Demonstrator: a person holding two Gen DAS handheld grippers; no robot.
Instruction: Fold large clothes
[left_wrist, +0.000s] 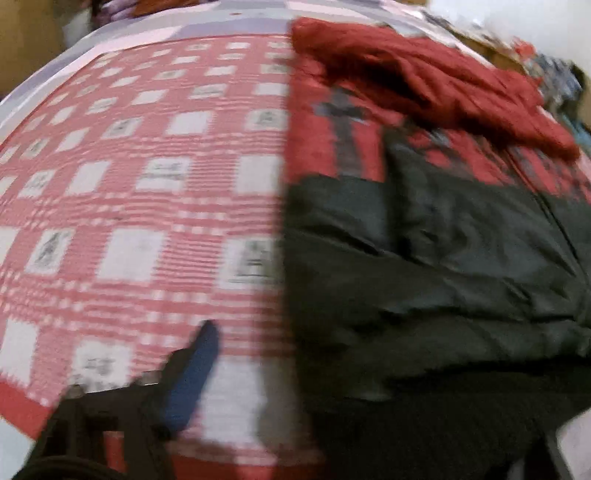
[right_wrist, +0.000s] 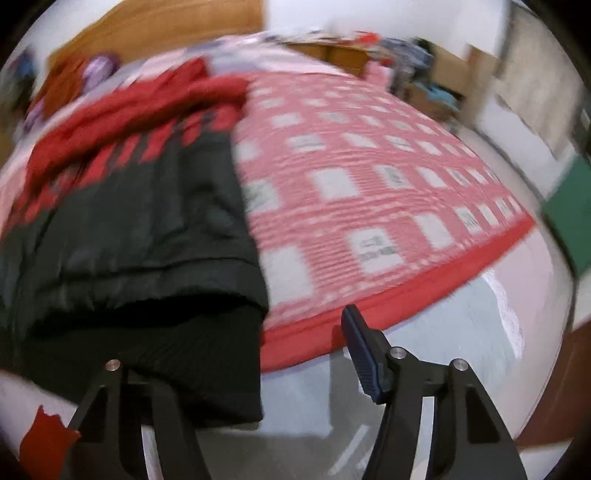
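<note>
Jacket (right_wrist: 122, 206): black with red upper part and red hood, lying flat on the bed, hem at its near edge.
Bedspread (right_wrist: 369, 184): red-and-white checks; printed squares too blurred to read.
Left gripper (left_wrist: 236, 373): one blue-padded finger visible over the bedspread; opening cannot be told.
Right gripper (right_wrist: 258, 369): fingers spread wide, left finger hidden behind the black hem, gripping nothing.

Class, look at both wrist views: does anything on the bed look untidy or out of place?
Yes. The jacket's red hood lies bunched and rumpled at its top, and its black hem hangs over the edge of the checked bedspread.
</note>
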